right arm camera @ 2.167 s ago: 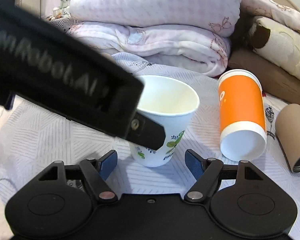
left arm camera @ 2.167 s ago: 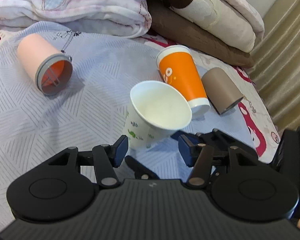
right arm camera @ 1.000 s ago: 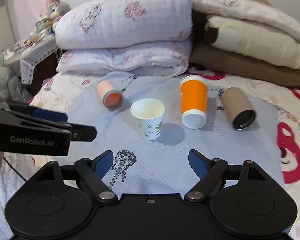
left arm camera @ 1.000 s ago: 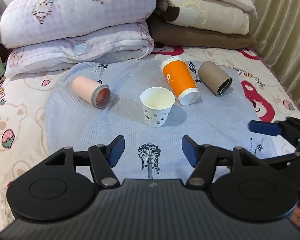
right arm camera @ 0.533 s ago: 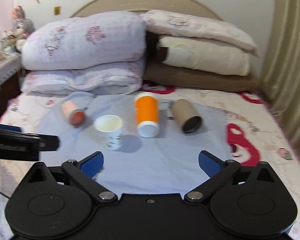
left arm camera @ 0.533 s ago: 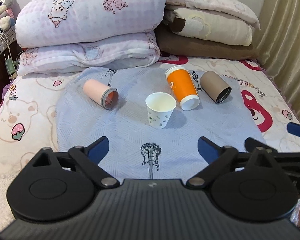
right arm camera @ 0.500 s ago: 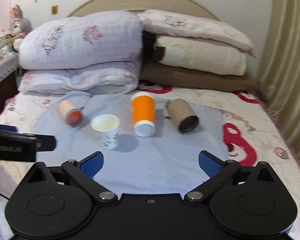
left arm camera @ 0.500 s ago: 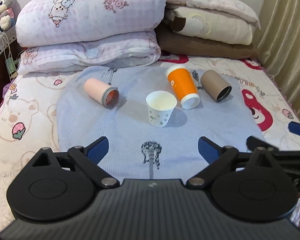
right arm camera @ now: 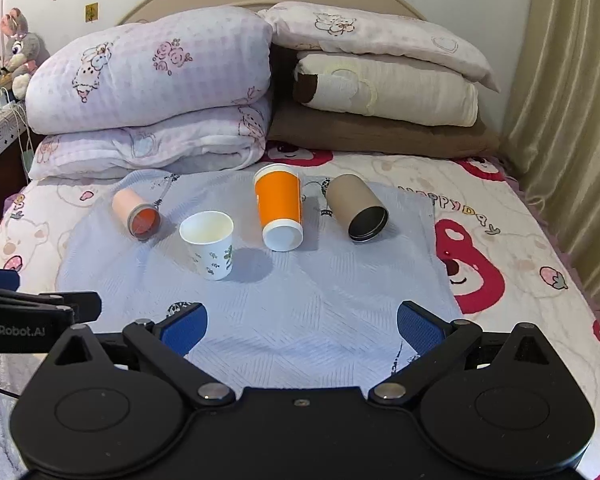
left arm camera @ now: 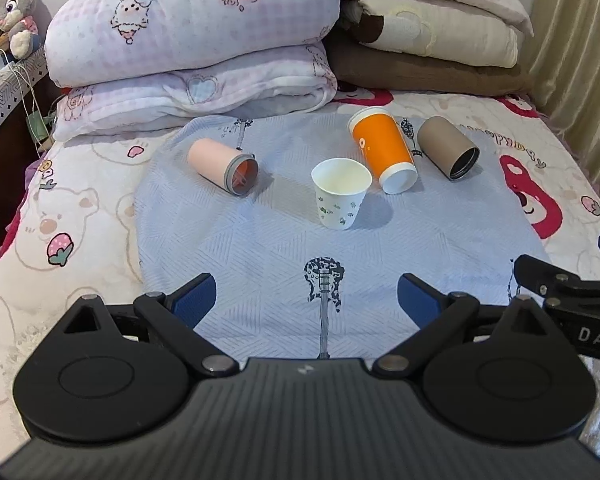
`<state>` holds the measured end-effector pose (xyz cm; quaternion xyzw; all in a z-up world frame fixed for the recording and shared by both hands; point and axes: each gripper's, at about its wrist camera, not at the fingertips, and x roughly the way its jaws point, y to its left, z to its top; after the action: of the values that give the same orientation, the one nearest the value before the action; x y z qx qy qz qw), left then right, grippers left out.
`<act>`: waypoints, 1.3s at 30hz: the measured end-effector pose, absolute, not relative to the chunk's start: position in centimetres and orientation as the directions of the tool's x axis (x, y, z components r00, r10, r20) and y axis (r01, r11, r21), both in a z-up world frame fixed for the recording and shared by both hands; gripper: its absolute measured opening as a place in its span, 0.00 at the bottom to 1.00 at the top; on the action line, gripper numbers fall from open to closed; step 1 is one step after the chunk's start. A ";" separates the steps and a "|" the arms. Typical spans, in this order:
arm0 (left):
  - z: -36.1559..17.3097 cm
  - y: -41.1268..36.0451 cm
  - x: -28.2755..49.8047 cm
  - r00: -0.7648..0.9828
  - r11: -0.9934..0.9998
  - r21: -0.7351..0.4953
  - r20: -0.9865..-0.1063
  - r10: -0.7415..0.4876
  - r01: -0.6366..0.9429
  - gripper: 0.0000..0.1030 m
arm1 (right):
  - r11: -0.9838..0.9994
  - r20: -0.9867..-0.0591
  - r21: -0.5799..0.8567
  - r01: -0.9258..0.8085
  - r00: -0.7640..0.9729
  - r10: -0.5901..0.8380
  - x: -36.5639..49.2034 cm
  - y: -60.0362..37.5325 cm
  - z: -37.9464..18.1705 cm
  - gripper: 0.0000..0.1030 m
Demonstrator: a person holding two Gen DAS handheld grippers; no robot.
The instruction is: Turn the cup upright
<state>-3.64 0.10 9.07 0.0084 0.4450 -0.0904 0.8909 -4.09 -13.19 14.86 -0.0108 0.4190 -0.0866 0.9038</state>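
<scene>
White cup (left arm camera: pixel 341 193) stands upright, apparently done; left gripper (left arm camera: pixel 306 295) and right gripper (right arm camera: pixel 302 327) both gape wide, empty, well clear.

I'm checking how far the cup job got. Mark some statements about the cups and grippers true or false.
1. The white cup stands upright. True.
2. The orange cup stands upright. False: it lies on its side.
3. The left gripper holds the white cup. False: it is open and empty.
4. The right gripper is open. True.
5. The brown cup lies right of the orange cup. True.
</scene>
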 end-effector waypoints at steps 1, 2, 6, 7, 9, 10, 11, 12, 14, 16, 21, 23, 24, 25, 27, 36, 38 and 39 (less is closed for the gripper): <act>9.1 0.1 -3.6 0.585 0.984 -0.064 -0.797 -0.152 0.167 0.96 | 0.984 -0.755 -0.097 0.152 0.633 -0.172 -4.1 -13.1 14.9 1.00; 9.1 0.2 -3.6 0.582 0.984 -0.065 -0.799 -0.150 0.165 0.96 | 0.983 -0.754 -0.098 0.157 0.633 -0.176 -4.1 -13.1 14.9 1.00; 8.9 0.5 -3.3 0.571 0.986 -0.073 -0.808 -0.146 0.148 0.96 | 0.983 -0.763 -0.094 0.160 0.622 -0.175 -4.1 -13.2 14.8 1.00; 8.7 0.6 -3.2 0.569 0.987 -0.073 -0.810 -0.144 0.145 0.96 | 0.983 -0.765 -0.090 0.162 0.620 -0.172 -4.1 -13.2 14.7 1.00; 8.4 0.5 -3.0 0.568 0.989 -0.061 -0.813 -0.126 0.133 0.96 | 0.983 -0.772 -0.075 0.168 0.614 -0.164 -4.1 -13.4 14.4 1.00; 8.2 0.5 -2.9 0.565 0.990 -0.055 -0.816 -0.118 0.127 0.96 | 0.983 -0.779 -0.066 0.173 0.606 -0.159 -4.0 -13.5 14.1 1.00; 8.0 0.5 -2.9 0.561 0.990 -0.055 -0.819 -0.117 0.126 0.96 | 0.982 -0.785 -0.061 0.177 0.600 -0.156 -3.9 -13.6 13.9 1.00; 7.8 0.5 -2.8 0.557 0.990 -0.057 -0.822 -0.119 0.128 0.96 | 0.982 -0.789 -0.057 0.182 0.595 -0.156 -3.8 -13.7 13.7 1.00; 7.5 0.5 -2.7 0.549 0.990 -0.057 -0.827 -0.117 0.125 0.96 | 0.980 -0.794 -0.060 0.188 0.586 -0.161 -3.8 -13.8 13.3 1.00; 7.2 0.6 -2.6 0.544 0.991 -0.060 -0.831 -0.118 0.123 0.96 | 0.979 -0.799 -0.062 0.196 0.578 -0.166 -3.8 -14.0 13.1 1.00; 6.8 0.6 -2.4 0.536 0.992 -0.048 -0.837 -0.106 0.121 0.96 | 0.974 -0.793 -0.084 0.212 0.577 -0.194 -3.8 -14.3 13.0 1.00; 6.8 0.5 -2.3 0.533 0.991 -0.051 -0.839 -0.110 0.124 0.96 | 0.973 -0.791 -0.089 0.213 0.578 -0.199 -3.8 -14.3 13.0 1.00; 6.8 0.6 -2.3 0.530 0.991 -0.053 -0.841 -0.111 0.124 0.96 | 0.973 -0.791 -0.089 0.213 0.578 -0.199 -3.8 -14.3 13.0 1.00; 6.9 0.6 -2.3 0.528 0.991 -0.055 -0.842 -0.112 0.123 0.96 | 0.973 -0.792 -0.089 0.212 0.578 -0.198 -3.8 -14.3 13.0 1.00; 6.9 0.6 -2.3 0.527 0.991 -0.059 -0.843 -0.113 0.120 0.96 | 0.973 -0.792 -0.087 0.212 0.578 -0.197 -3.8 -14.4 13.1 1.00; 6.9 0.7 -2.4 0.523 0.990 -0.060 -0.844 -0.120 0.131 0.96 | 0.972 -0.791 -0.101 0.211 0.576 -0.207 -3.9 -14.2 13.2 1.00; 7.0 0.7 -2.5 0.529 0.990 -0.052 -0.841 -0.114 0.131 0.96 | 0.972 -0.790 -0.104 0.211 0.576 -0.210 -3.8 -14.3 13.3 1.00; 7.1 0.7 -2.5 0.530 0.990 -0.051 -0.840 -0.114 0.131 0.96 | 0.971 -0.790 -0.104 0.213 0.575 -0.211 -3.8 -14.2 13.3 1.00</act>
<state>-2.49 0.66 7.06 0.0092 0.4798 -0.0700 0.8745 -3.84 -14.21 13.35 0.0012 0.4451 -0.1196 0.8875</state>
